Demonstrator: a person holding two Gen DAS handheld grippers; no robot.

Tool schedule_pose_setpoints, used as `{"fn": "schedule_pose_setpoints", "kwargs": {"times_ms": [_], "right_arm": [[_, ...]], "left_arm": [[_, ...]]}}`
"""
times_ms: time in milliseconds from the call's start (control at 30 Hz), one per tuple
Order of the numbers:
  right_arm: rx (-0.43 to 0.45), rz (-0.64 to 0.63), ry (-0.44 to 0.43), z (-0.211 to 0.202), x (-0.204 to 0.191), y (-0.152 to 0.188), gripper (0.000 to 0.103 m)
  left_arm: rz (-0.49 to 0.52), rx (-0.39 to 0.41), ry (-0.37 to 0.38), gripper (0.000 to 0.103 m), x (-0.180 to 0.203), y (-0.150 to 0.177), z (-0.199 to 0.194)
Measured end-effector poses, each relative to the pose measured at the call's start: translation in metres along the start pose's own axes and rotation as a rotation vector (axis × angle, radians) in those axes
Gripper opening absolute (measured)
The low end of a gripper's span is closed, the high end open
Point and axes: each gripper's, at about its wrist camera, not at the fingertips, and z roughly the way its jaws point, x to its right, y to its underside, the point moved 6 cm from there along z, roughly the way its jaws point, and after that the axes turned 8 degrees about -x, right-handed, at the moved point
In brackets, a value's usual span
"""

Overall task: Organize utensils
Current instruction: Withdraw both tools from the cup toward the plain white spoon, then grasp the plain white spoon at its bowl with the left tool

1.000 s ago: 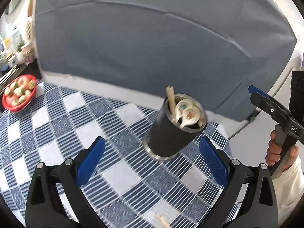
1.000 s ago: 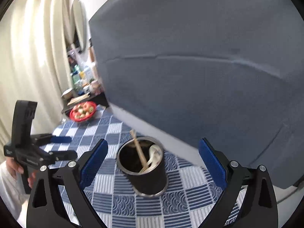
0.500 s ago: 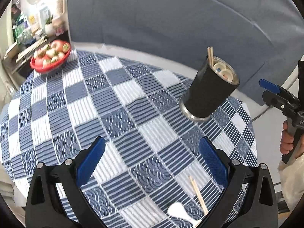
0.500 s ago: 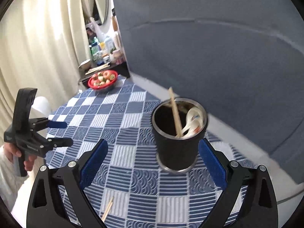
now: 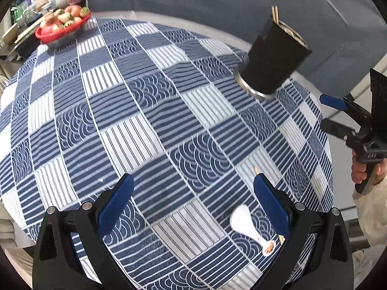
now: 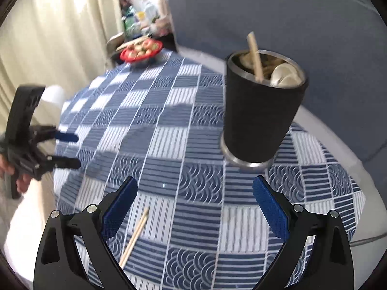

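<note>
Both tools are released and carry nothing: the left gripper (image 5: 192,194) and the right gripper (image 6: 194,197) each hold their blue pads wide apart above the checked tablecloth (image 5: 150,120). The loose utensils lie close under the tools: 1 white spoon (image 5: 249,226) rests just inside the left gripper's right finger, and 1 pair of chopsticks (image 6: 135,235) lies just beside the right gripper's left finger, partly hidden behind it in the left wrist view. The black cup (image 6: 261,111), ahead and to the right of both tools, already holds chopsticks and spoons. Probable faults from here: the chopsticks lie flat on cloth, so a closing pinch may catch only 1 stick or snag the fabric; the spoon's glazed handle may slip; a low transfer may tip the tall, narrow cup. Pose: each tool is hand-held by a pistol grip, pitched forward and down toward the cloth, the right one at the table's near edge.
</note>
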Motion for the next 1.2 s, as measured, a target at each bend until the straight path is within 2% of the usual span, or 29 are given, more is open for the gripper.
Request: {"fn": "schedule_pose_setpoints", "kwargs": {"times_ms": [200, 267, 333, 400, 500, 567, 600, 733, 933, 1200], "right_arm": [[-0.057, -0.046, -0.028, 0.014, -0.021, 0.023, 0.092], [-0.071, -0.049, -0.032, 0.018, -0.025, 0.030, 0.092], [-0.086, -0.051, -0.039, 0.021, -0.028, 0.036, 0.092], [-0.101, -0.053, -0.037, 0.024, -0.029, 0.041, 0.092], [-0.120, -0.044, -0.048, 0.028, -0.029, 0.047, 0.092], [-0.121, -0.045, -0.049, 0.028, -0.030, 0.050, 0.092], [-0.121, -0.046, -0.048, 0.028, -0.030, 0.051, 0.092], [-0.118, -0.037, -0.052, 0.027, -0.030, 0.052, 0.092], [-0.120, -0.028, -0.086, 0.030, -0.033, 0.053, 0.092], [-0.174, -0.141, -0.164, 0.053, -0.080, 0.069, 0.092]], "left_arm": [[0.034, -0.071, 0.047, 0.097, 0.009, 0.023, 0.023], [0.050, -0.095, 0.052, 0.090, 0.014, 0.030, 0.030], [0.066, -0.126, 0.058, 0.088, 0.018, 0.037, 0.040], [0.082, -0.134, 0.068, 0.086, 0.023, 0.040, 0.044], [0.115, -0.126, 0.090, 0.077, 0.033, 0.040, 0.046], [0.135, -0.131, 0.124, 0.049, 0.041, 0.040, 0.051], [0.136, -0.153, 0.160, 0.005, 0.045, 0.041, 0.055], [0.090, -0.141, 0.205, 0.005, 0.044, 0.040, 0.057], [0.009, -0.131, 0.171, 0.005, 0.023, 0.039, 0.049], [-0.057, -0.149, 0.165, 0.005, 0.008, 0.039, 0.042]]}}
